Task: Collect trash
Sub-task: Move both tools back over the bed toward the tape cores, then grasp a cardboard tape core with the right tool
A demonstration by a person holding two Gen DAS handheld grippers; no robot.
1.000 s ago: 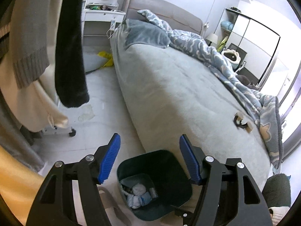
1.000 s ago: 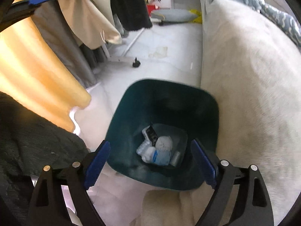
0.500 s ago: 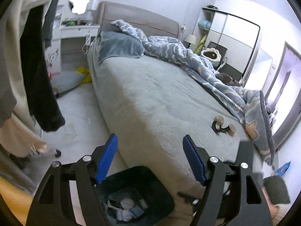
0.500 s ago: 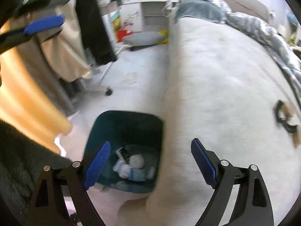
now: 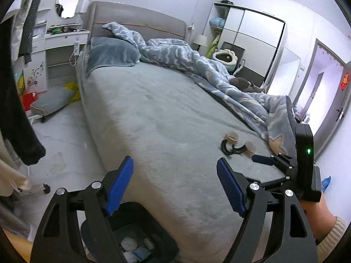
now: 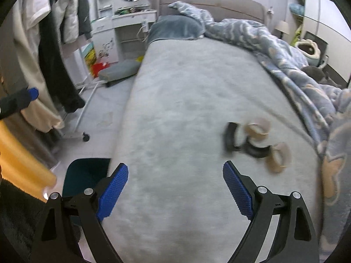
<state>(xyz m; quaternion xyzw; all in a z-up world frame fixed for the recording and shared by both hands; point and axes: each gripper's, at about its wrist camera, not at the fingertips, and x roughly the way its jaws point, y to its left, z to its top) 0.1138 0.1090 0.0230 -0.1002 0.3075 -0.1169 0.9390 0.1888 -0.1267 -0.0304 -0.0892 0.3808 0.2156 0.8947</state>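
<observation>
Setting: a bedroom, with a wide grey bed (image 5: 166, 120) filling the middle of both views and a rumpled blue duvet (image 5: 210, 70) pushed to its far right side.
Trash on bed: a small cluster (image 5: 238, 144) of pale cardboard tape cores and black curved pieces lay on the bare bedspread near the right edge, just beside the duvet's hem; in the right wrist view the same cluster (image 6: 256, 142) was blurred, so finer detail could not be told.
Trash bin: a dark green bin (image 5: 153, 234) stood on the floor against the near left side of the bed, probably parked there so that items lifted off the bed had a short trip; white crumpled pieces already lay in its bottom.
Left gripper (image 5: 175, 188): its jaws had just been opening and stood apart with nothing between the blue pads, pointing over the bed's near corner with the bin below.
Right gripper (image 6: 175, 190): jaws spread wide and empty, aimed across the bedspread with the cluster ahead and to the right, seemingly lined up for the next pick.
Person: a hand and a cream cuff (image 5: 329, 230) showed at the right, holding the right gripper's body.
Stage: judged as between drops, with the bed cluster not yet collected.
Floor: a grey cushion (image 5: 52, 100) lay far left near a white desk.
</observation>
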